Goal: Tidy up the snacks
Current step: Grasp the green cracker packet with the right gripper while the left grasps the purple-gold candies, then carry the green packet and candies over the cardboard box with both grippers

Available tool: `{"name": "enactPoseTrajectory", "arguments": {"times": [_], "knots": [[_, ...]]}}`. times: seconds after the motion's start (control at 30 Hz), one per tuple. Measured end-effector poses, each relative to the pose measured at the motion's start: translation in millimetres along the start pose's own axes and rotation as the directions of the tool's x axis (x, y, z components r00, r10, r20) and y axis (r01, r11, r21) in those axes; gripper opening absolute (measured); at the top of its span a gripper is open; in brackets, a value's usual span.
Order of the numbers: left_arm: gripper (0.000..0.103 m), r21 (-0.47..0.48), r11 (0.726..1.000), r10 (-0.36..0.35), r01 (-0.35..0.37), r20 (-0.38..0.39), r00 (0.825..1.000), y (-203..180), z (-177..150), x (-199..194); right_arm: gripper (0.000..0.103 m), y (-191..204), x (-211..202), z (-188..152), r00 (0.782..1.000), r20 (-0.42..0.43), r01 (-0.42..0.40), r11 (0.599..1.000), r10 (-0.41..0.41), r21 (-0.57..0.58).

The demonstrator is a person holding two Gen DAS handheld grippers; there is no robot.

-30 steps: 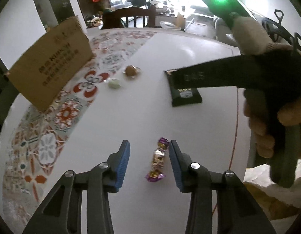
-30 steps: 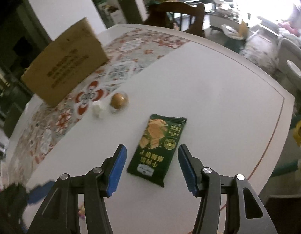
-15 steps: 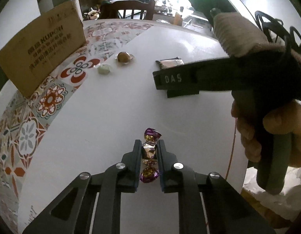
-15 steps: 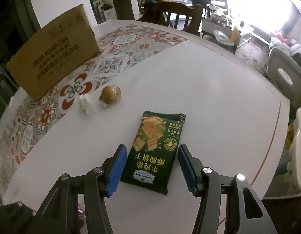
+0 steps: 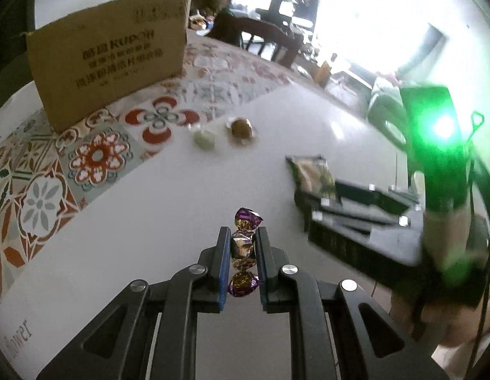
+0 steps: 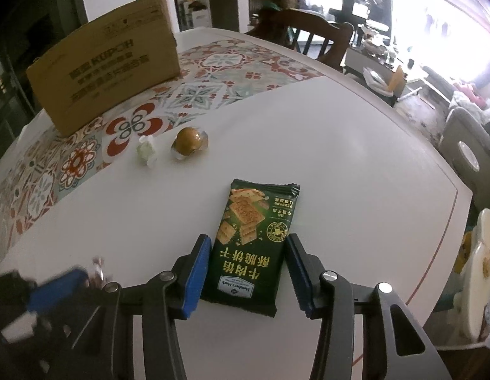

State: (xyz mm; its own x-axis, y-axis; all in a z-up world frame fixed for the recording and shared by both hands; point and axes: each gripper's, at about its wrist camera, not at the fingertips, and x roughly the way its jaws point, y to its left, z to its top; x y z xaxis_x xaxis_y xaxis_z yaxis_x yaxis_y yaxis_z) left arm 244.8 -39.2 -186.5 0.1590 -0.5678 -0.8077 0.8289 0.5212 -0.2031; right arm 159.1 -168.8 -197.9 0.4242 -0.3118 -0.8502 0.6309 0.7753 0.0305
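My left gripper (image 5: 242, 240) is shut on a purple and gold wrapped candy (image 5: 243, 250) and holds it above the white table (image 5: 169, 190). My right gripper (image 6: 246, 247) is open, its fingers on either side of a dark green cracker packet (image 6: 251, 240) that lies flat on the table (image 6: 356, 171). A small white candy (image 6: 146, 153) and a round gold candy (image 6: 188, 141) lie further back, also in the left wrist view as the white candy (image 5: 204, 137) and gold candy (image 5: 241, 128). A cardboard box (image 6: 102, 60) stands at the back left.
A patterned table runner (image 6: 86, 152) runs under the box along the table's left side. A wooden chair (image 6: 311, 34) stands behind the table. The table's right edge (image 6: 460, 209) drops off to a white chair and floor.
My left gripper closed on the purple candy and lifted it, swinging toward the box. My right gripper lowered so its open fingers straddle the green packet.
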Motion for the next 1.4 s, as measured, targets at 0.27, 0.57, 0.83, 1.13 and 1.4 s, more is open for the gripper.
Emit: {"name": "enactPoseTrajectory", "arguments": {"times": [0.27,0.57,0.83,1.13,1.4], "knots": [[0.016,-0.063,0.995,0.073,-0.071,0.028,0.997,-4.9,17.4,0.0,0.048,-9.3,-2.1,6.7,0.998,-0.020,-0.056,0.998,0.056,-0.035],[0.016,-0.198,0.970,0.157,-0.139,0.076,0.985,-14.9,45.7,-12.5,0.048,-18.6,-18.7,40.3,0.987,-0.001,-0.157,0.973,0.159,-0.167],[0.016,-0.261,0.936,0.274,-0.236,0.117,0.955,-33.9,74.6,-30.3,0.048,-27.6,-39.1,82.5,0.962,0.040,-0.248,0.929,0.269,-0.274],[0.016,-0.366,0.873,0.405,-0.324,0.169,0.899,-48.2,100.4,-53.4,0.048,-33.6,-56.6,127.3,0.908,0.083,-0.352,0.853,0.412,-0.386],[0.016,-0.421,0.815,0.502,-0.397,0.173,0.847,-37.6,114.3,-77.1,0.049,-21.2,-68.1,158.0,0.859,0.073,-0.435,0.797,0.507,-0.419]]}}
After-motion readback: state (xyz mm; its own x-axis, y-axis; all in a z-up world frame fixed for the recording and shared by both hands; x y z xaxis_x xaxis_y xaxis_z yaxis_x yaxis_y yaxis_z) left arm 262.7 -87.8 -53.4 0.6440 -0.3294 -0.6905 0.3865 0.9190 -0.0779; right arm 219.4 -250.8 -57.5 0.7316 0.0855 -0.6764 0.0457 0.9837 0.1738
